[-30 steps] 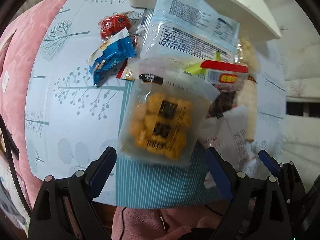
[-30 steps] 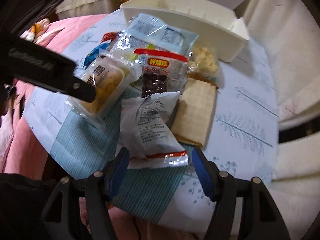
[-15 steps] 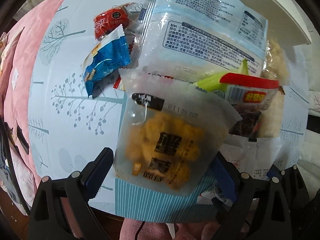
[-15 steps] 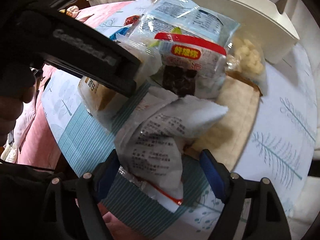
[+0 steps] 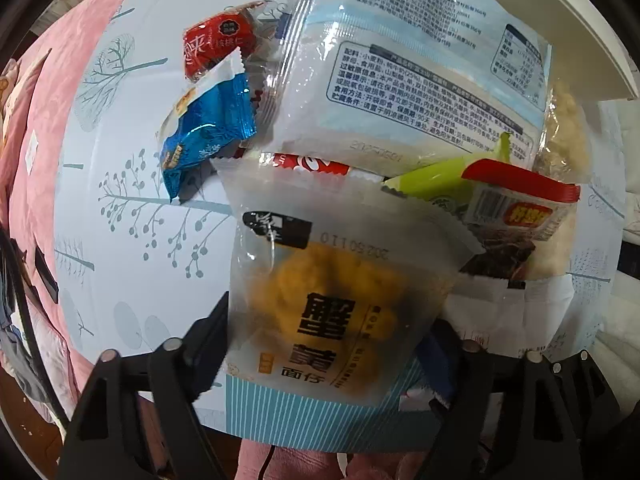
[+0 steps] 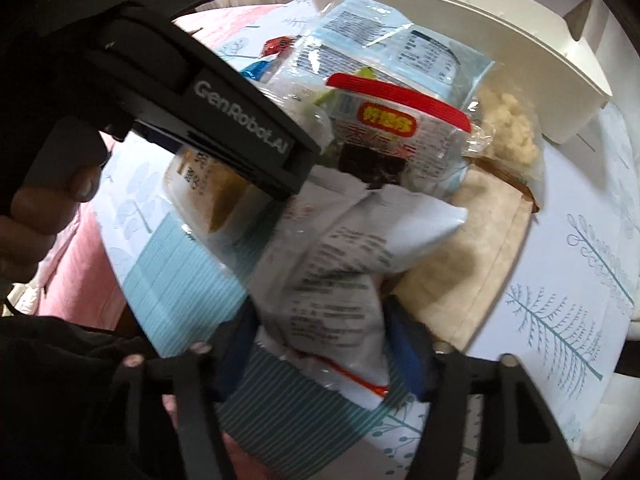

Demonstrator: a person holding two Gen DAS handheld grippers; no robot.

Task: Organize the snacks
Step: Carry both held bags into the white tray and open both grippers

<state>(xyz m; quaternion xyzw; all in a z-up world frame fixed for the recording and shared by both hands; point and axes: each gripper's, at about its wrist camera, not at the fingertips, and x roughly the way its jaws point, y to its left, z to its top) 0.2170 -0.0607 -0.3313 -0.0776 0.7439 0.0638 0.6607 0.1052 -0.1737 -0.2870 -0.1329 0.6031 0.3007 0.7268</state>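
Now the yellow snack bag (image 5: 320,312) is pinched by the left gripper (image 5: 324,344), and the white packet (image 6: 332,280) is clamped by the right gripper (image 6: 320,344).

Left of the snack pile (image 5: 400,120) bare tablecloth (image 5: 132,216) leaves passing room. Behind the pile the white bin (image 6: 480,36) blocks the way; right of it, open cloth again.

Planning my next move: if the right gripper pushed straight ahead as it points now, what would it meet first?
The white snack packet already sits between the right gripper fingers, so it meets that first. Behind it lies the red-topped packet; the depth between them is unclear.
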